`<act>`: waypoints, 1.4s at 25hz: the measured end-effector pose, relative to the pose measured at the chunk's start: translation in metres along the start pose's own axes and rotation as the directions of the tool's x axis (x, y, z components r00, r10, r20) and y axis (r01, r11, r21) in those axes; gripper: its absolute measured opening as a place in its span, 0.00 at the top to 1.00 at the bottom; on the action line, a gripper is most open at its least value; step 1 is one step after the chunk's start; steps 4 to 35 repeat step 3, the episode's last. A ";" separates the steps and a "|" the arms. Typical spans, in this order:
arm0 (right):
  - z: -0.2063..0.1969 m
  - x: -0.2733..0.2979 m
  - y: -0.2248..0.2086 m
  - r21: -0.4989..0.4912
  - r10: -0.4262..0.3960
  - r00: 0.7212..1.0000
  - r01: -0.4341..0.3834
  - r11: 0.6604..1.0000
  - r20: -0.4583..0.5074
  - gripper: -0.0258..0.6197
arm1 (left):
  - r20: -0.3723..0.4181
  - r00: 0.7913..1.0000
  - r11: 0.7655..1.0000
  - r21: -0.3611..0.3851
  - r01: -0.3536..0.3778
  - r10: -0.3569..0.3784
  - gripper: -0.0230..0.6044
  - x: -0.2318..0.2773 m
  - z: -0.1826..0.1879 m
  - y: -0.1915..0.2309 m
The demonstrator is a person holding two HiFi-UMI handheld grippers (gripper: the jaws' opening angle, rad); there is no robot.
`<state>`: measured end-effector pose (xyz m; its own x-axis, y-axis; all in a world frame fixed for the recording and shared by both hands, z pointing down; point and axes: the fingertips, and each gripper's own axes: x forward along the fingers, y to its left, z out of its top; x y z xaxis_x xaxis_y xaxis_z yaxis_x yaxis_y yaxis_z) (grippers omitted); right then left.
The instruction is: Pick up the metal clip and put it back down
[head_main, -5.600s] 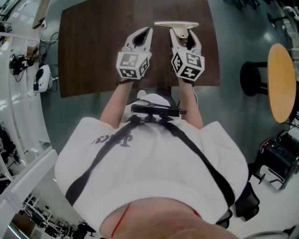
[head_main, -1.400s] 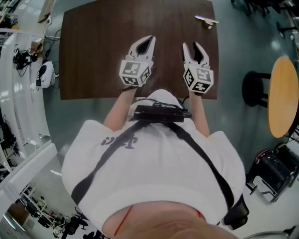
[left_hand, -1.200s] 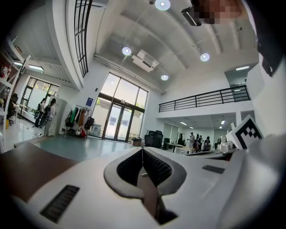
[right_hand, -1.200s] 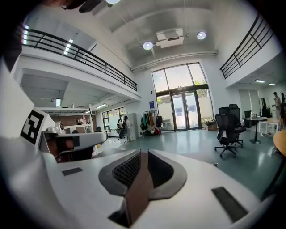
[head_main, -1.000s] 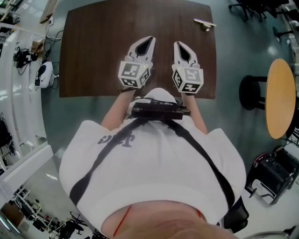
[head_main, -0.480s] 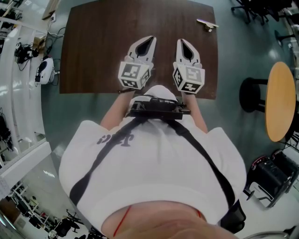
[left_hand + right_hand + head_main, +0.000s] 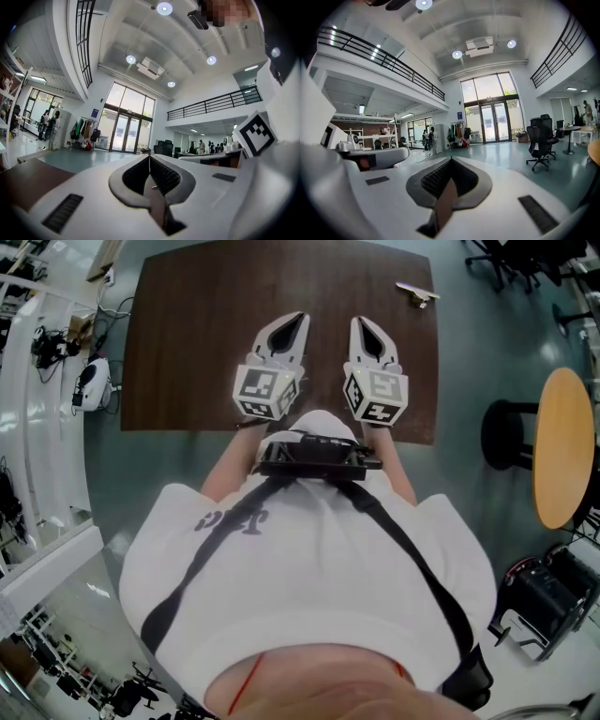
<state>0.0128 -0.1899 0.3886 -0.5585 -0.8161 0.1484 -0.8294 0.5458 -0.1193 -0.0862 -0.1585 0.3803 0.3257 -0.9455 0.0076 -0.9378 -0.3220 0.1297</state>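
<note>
The metal clip (image 7: 417, 292), a small pale silvery piece, lies on the dark brown table (image 7: 206, 315) near its far right corner. Nothing touches it. Both grippers hover side by side over the table's near edge, pointing away from the person. My left gripper (image 7: 300, 315) is shut, its ribbed pads closed together with nothing between them (image 7: 149, 156). My right gripper (image 7: 359, 322) is also shut and holds nothing (image 7: 451, 160). The clip sits well ahead of it and to its right. Neither gripper view shows the clip.
A round wooden table (image 7: 565, 446) and a black stool (image 7: 506, 432) stand on the floor to the right. A white bench with cables and devices (image 7: 89, 385) runs along the left. A black office chair (image 7: 540, 140) stands far off in the right gripper view.
The clip, earlier at the right gripper's tips, now lies alone at the table's far right corner. The right gripper has drawn back beside the left one. Over the last second nothing has visibly moved.
</note>
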 end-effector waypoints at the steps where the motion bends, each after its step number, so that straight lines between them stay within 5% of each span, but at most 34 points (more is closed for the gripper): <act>1: 0.001 0.001 -0.002 0.001 -0.004 1.000 0.004 1.000 0.001 0.95 | 0.001 1.000 1.000 0.002 0.000 0.000 0.94 0.000 0.001 0.001; 35: 0.002 0.004 -0.004 0.000 -0.014 1.000 0.014 1.000 0.004 0.95 | 0.003 1.000 1.000 0.008 0.000 0.000 0.94 0.001 0.002 0.003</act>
